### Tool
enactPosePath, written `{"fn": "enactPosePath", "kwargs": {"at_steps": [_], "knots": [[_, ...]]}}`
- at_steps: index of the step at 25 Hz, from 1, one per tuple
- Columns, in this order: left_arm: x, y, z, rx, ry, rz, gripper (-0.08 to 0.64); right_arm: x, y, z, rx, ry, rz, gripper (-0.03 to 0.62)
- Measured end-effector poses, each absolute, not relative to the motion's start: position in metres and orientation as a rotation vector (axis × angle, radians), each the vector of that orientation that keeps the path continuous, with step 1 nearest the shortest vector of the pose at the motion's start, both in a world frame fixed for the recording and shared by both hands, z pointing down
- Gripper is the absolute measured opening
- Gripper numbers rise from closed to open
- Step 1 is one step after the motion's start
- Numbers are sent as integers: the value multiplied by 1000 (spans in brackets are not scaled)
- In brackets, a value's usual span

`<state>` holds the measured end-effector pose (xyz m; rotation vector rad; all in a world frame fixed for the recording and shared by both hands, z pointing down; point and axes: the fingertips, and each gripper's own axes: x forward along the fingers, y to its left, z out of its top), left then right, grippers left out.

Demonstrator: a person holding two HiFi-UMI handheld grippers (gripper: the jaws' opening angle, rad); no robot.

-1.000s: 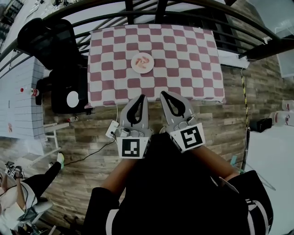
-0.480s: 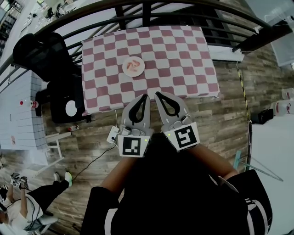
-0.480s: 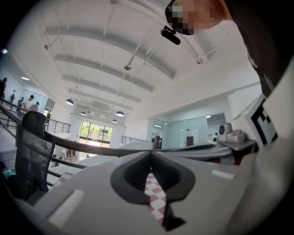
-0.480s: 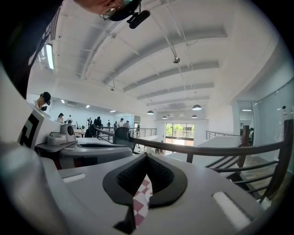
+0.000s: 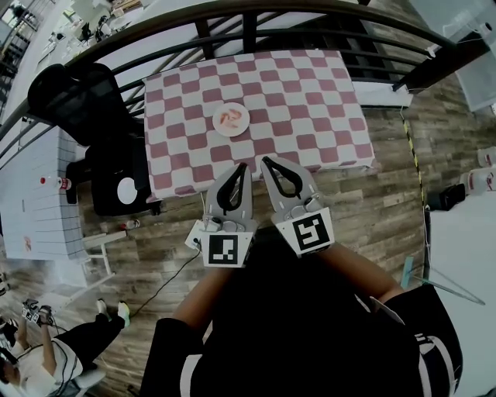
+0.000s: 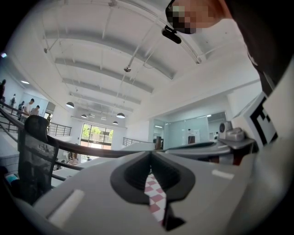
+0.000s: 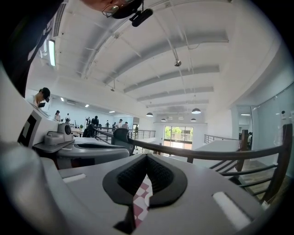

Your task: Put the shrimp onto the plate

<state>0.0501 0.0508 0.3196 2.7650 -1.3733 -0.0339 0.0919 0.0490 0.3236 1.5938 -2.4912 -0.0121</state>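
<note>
A pink-checked table (image 5: 310, 101) is seen upper centre on plank floor (image 5: 387, 201), backed by a railing (image 5: 310, 15), with the shrimp (image 5: 229, 117) laid on its plate (image 5: 242, 128), while the left gripper (image 5: 242, 166) and right gripper (image 5: 266, 160) are held clenched and empty below it.

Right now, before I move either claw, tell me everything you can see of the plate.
The plate is small, round and white, with a smooth surface whose material I can't tell. It lies flat on the red-and-white checked tablecloth, a little left of the table's middle. Pink-orange pieces, apparently shrimp, lie on it. Nothing else touches it, and it is too small here to show finer detail.
</note>
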Motion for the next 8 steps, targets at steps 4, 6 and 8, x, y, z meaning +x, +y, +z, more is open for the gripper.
{"fn": "enactPosePath", "kwargs": {"at_steps": [4,6,8], "knots": [[29,47,322,2721,-1426,-15,9,63,51,320,1526,-2499,-120,-2],[20,43,321,2710,-1462,-12,9,52,50,318,1519,-2495,-155,-2],[11,39,319,2706,-1492,-13,9,43,47,316,1523,-2494,-170,-2]]}}
